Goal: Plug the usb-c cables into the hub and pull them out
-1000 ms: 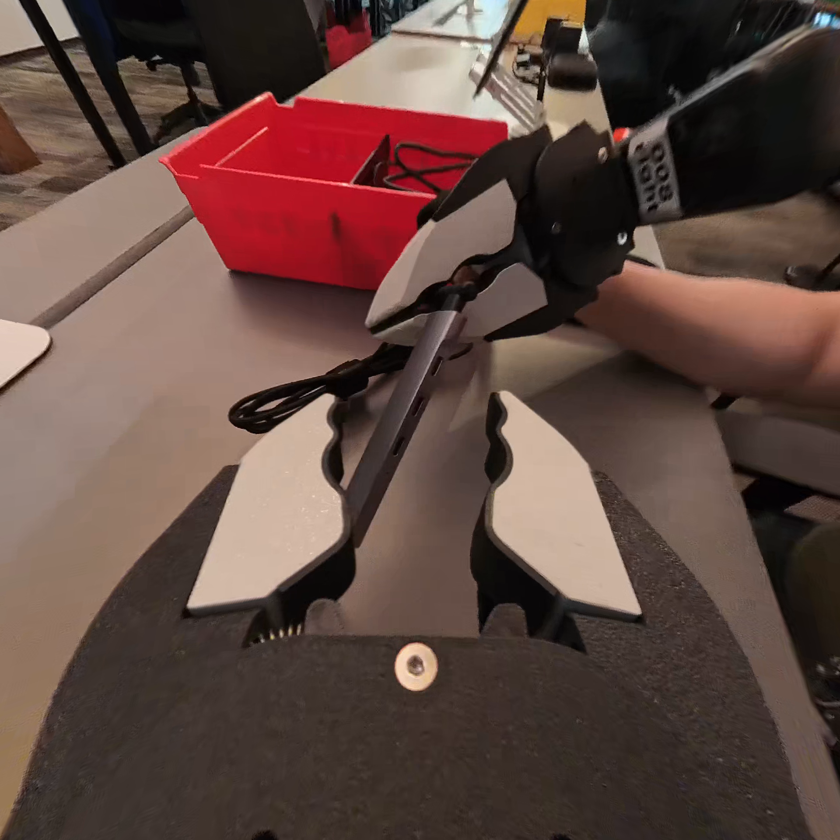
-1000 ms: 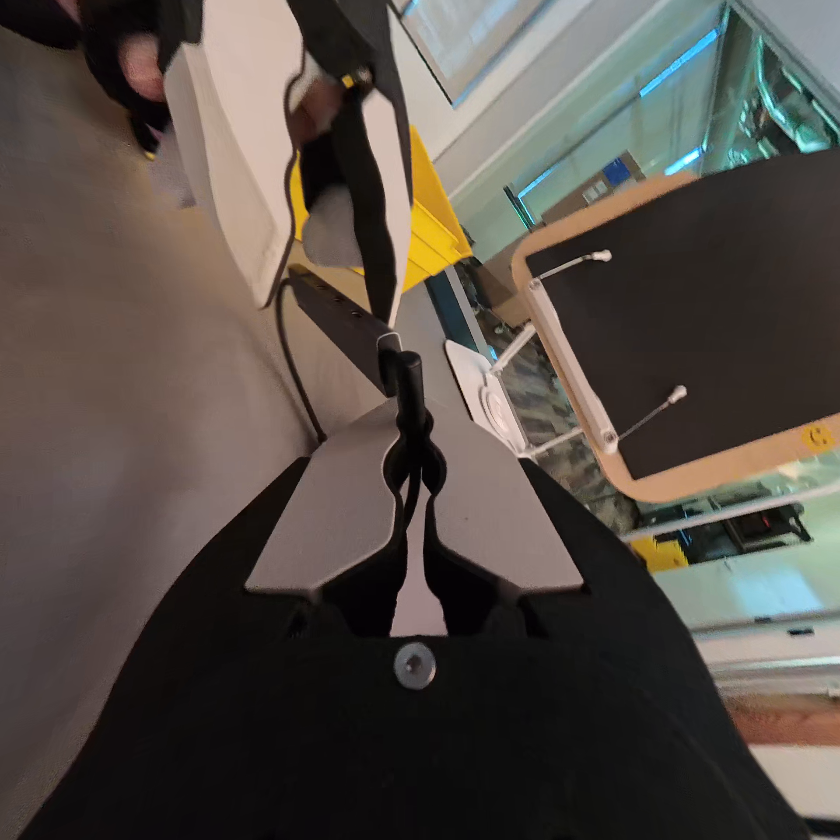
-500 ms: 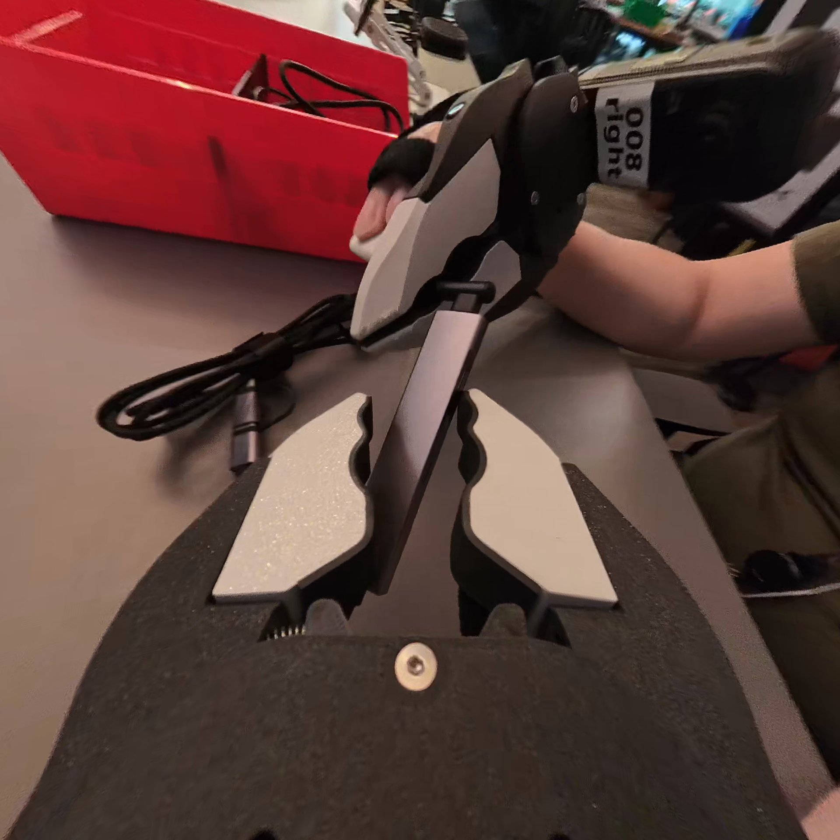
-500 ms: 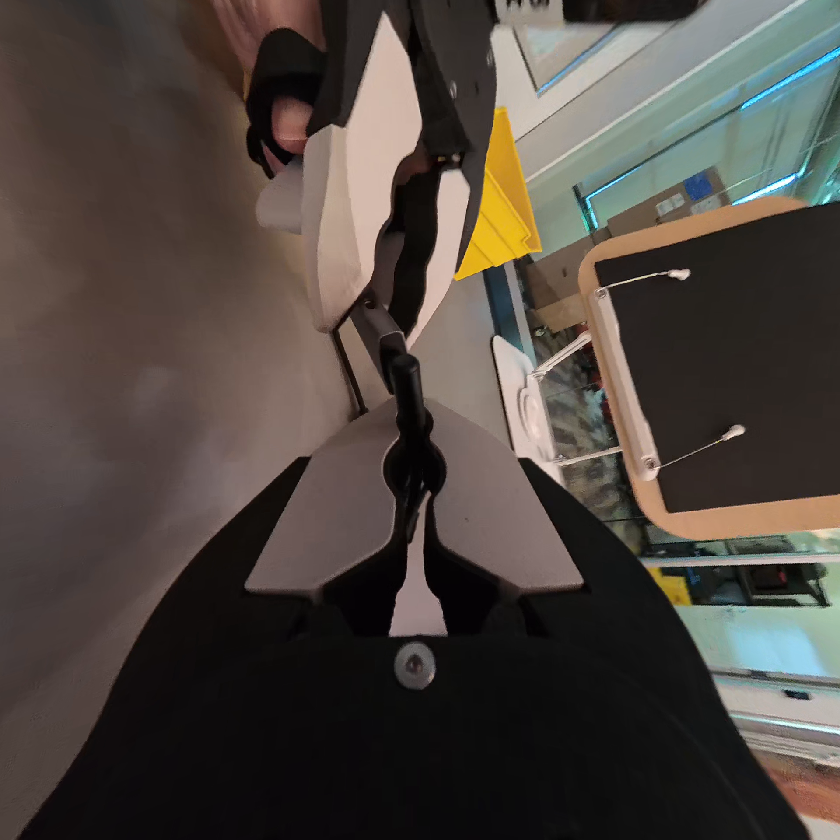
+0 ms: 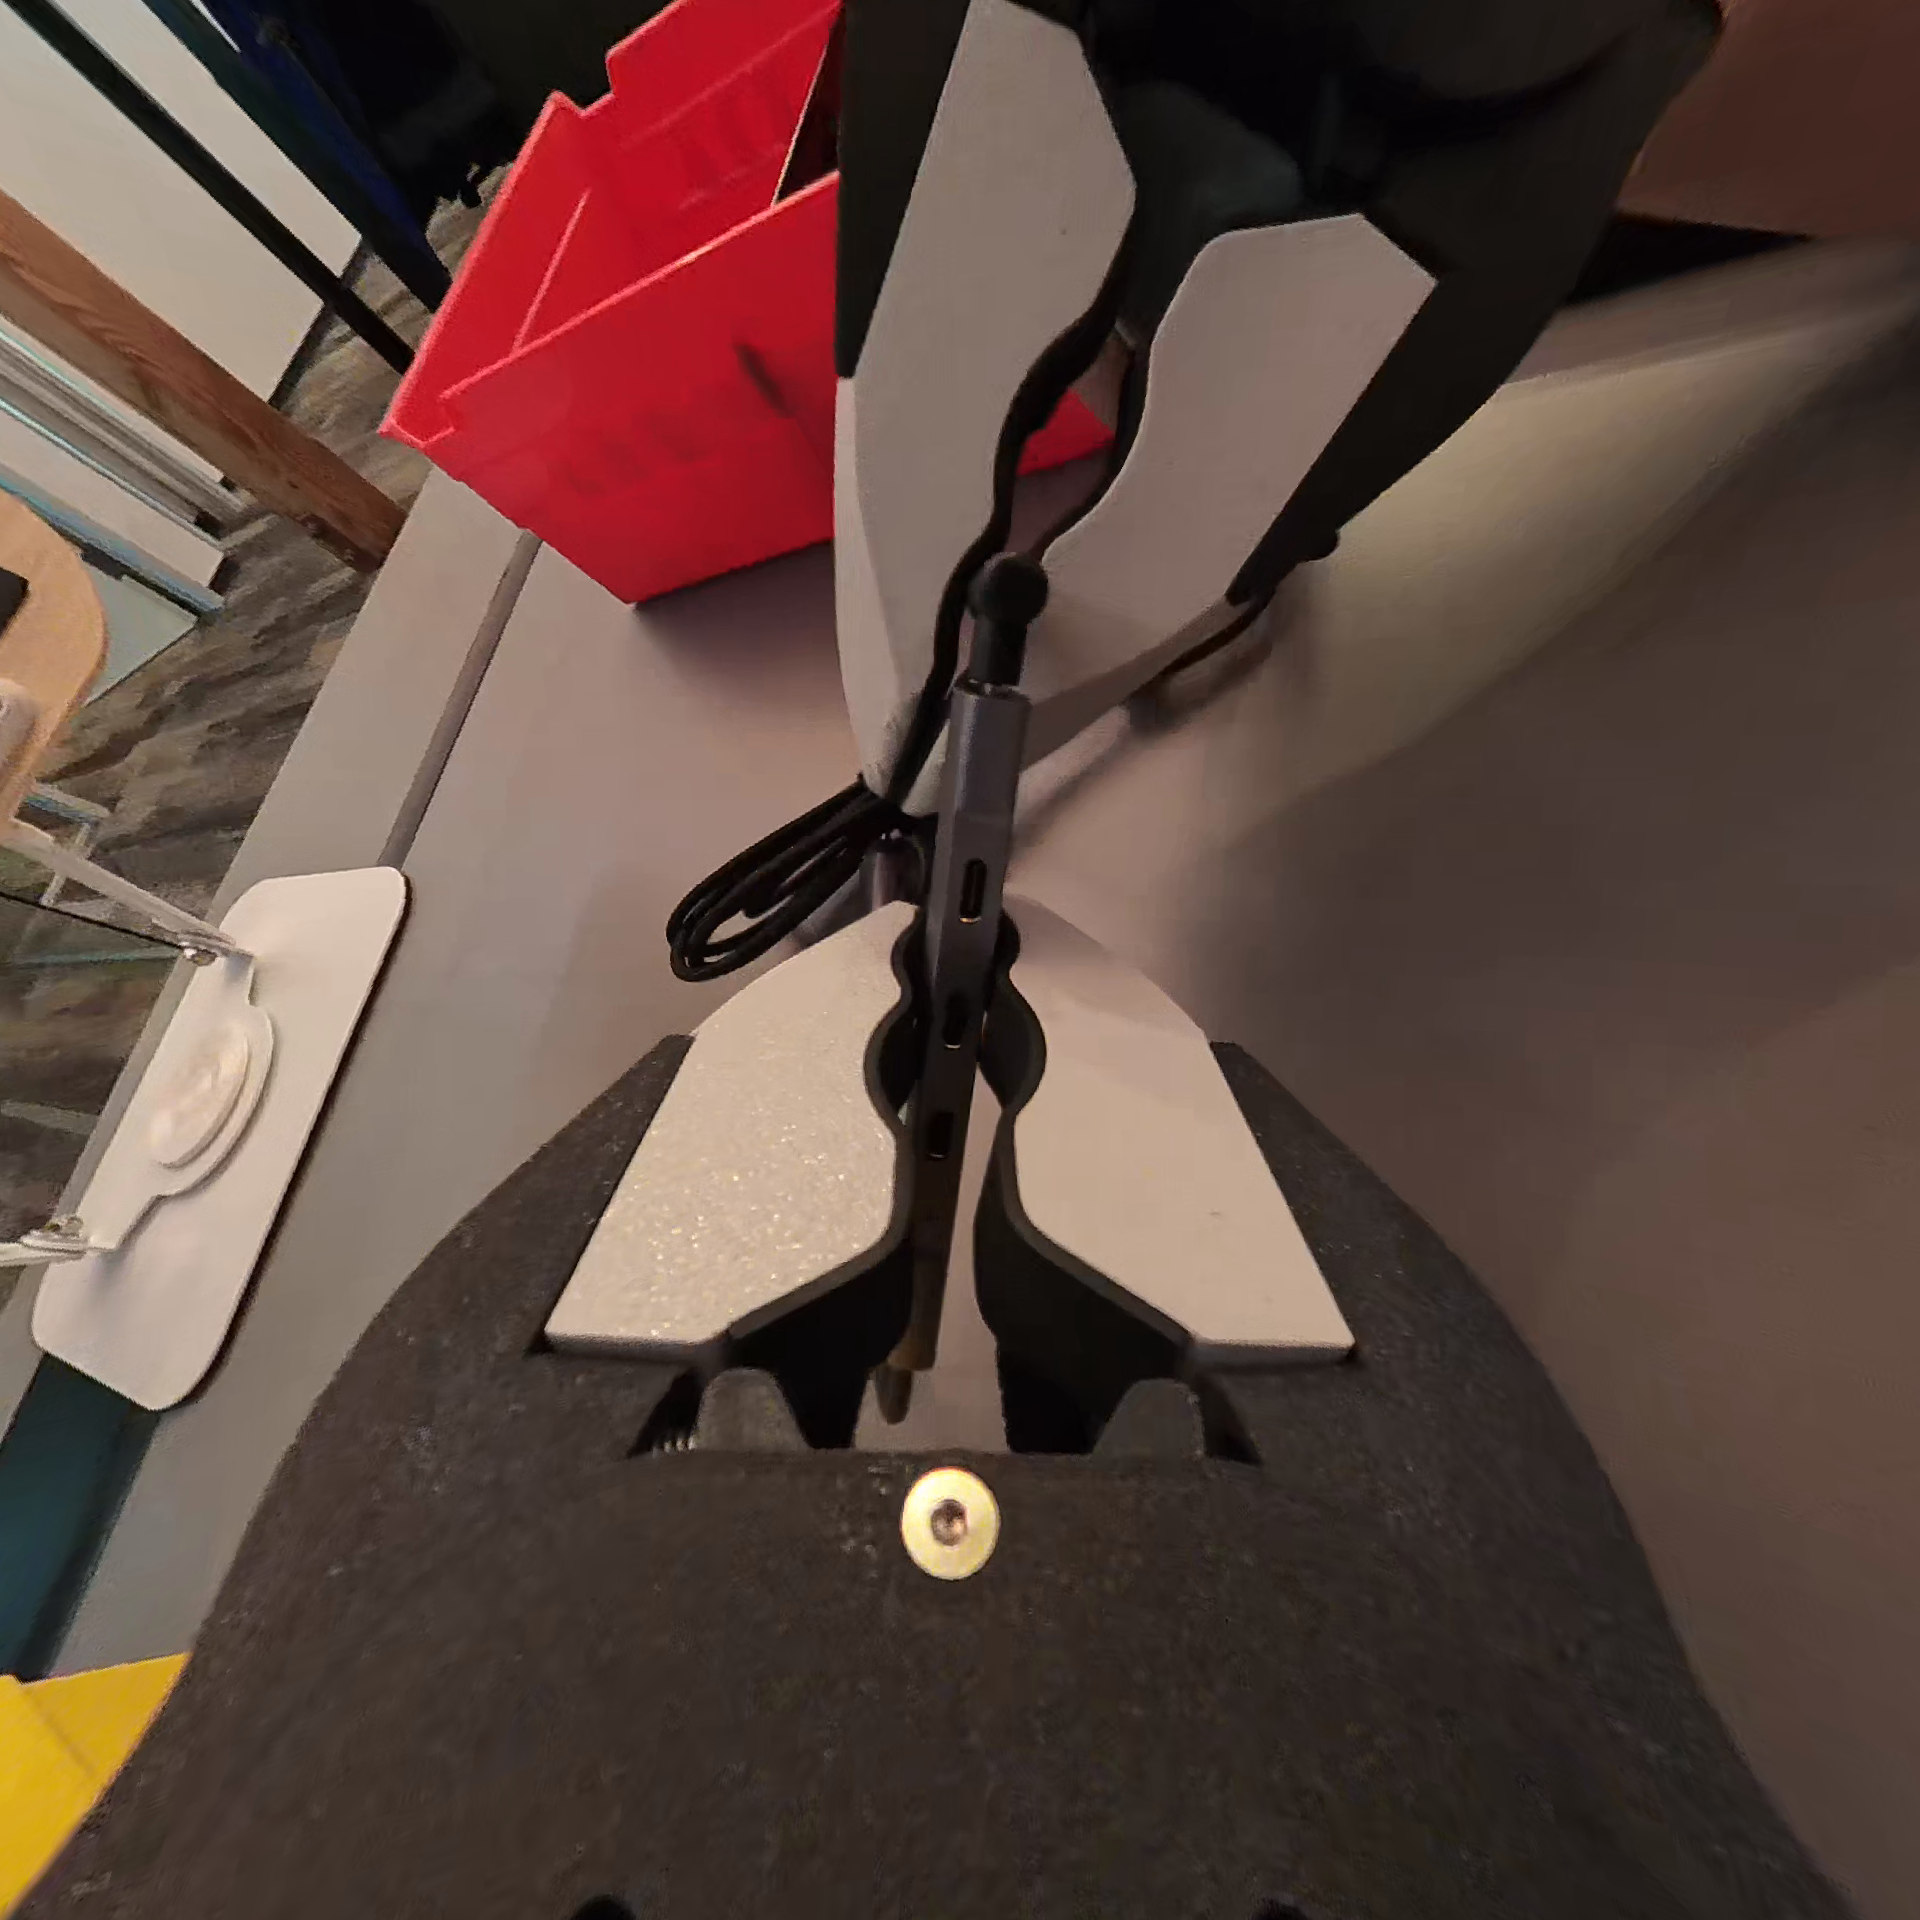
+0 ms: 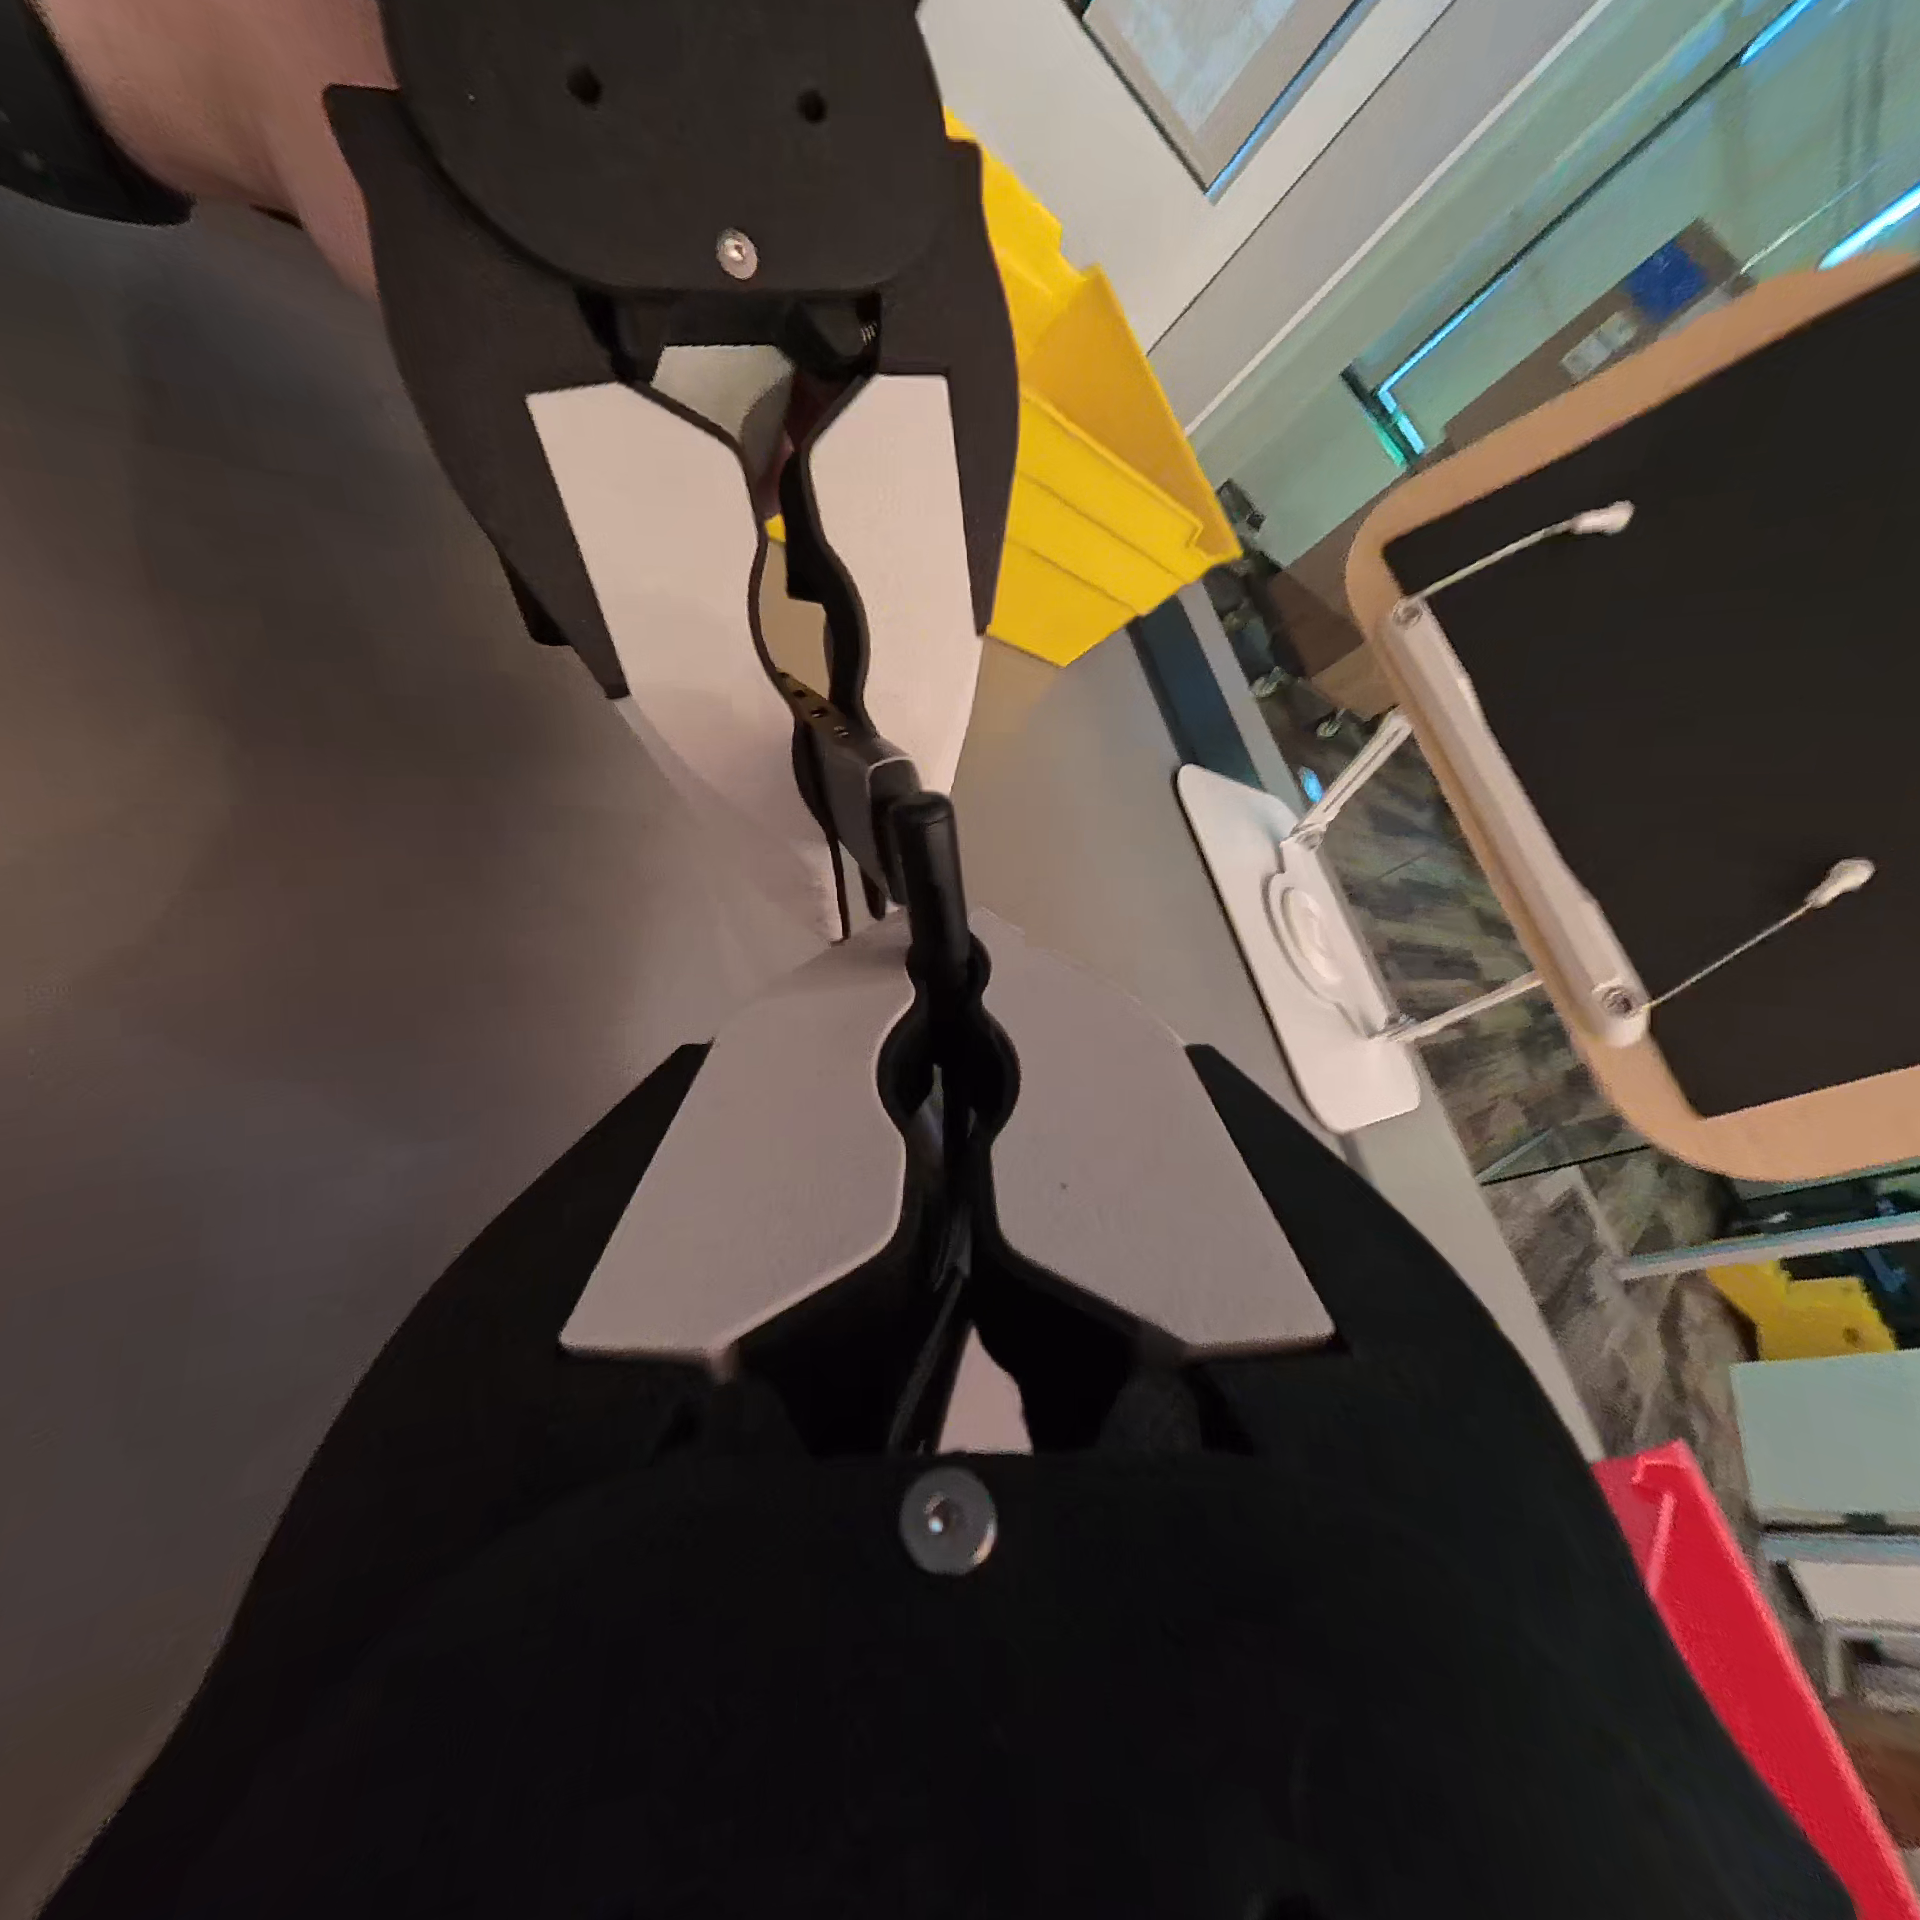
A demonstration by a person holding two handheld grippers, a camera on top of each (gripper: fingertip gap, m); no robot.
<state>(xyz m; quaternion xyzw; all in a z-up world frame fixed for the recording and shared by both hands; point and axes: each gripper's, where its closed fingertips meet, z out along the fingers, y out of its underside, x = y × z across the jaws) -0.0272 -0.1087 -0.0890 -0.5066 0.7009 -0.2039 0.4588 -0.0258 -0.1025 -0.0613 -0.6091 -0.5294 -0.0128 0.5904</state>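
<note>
My left gripper (image 5: 961,925) is shut on the slim grey hub (image 5: 977,831), held edge-up so its row of ports shows. The hub sticks forward past my fingertips. My right gripper (image 6: 948,945) is shut on the black USB-C cable plug (image 6: 928,862), and the cable runs back between its fingers. The plug (image 5: 1001,623) meets the hub's far end (image 6: 847,774) and looks seated in it. The two grippers face each other; the right one's fingers (image 5: 935,364) stand over the hub's tip. A black cable coil (image 5: 764,899) lies on the table beside the hub.
A red bin (image 5: 665,343) stands at the back of the grey table (image 5: 1507,935). A white stand base (image 5: 208,1091) sits at the left edge, under a black board with a wood rim (image 6: 1714,675). A yellow bin (image 6: 1091,488) is behind my left gripper. My two grippers' fingertips are within a few centimetres of each other.
My left gripper has closed from open onto the hub. Both grippers have swung round with hub and plug, now facing each other end on.
</note>
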